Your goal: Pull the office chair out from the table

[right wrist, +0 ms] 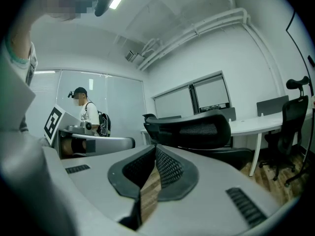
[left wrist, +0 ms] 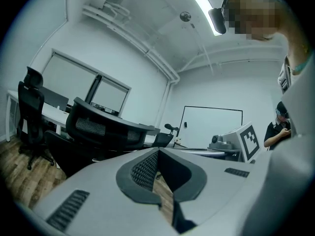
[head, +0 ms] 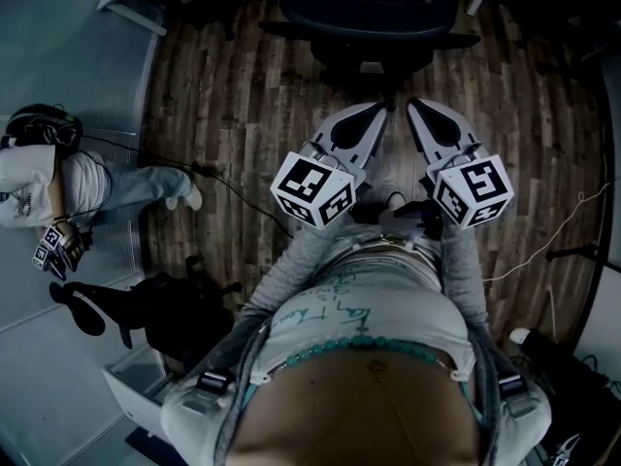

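Left claw [head: 384,110], right claw [head: 410,105] shut, empty — only their views show chair [right wrist: 197,129] mesh.

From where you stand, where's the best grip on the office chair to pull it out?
On the office chair, probably the top rim of the backrest, from the rear, the side facing you: it's a narrow curved band straight ahead of the jaws. Both the left gripper and right gripper are shut and empty; open them first.
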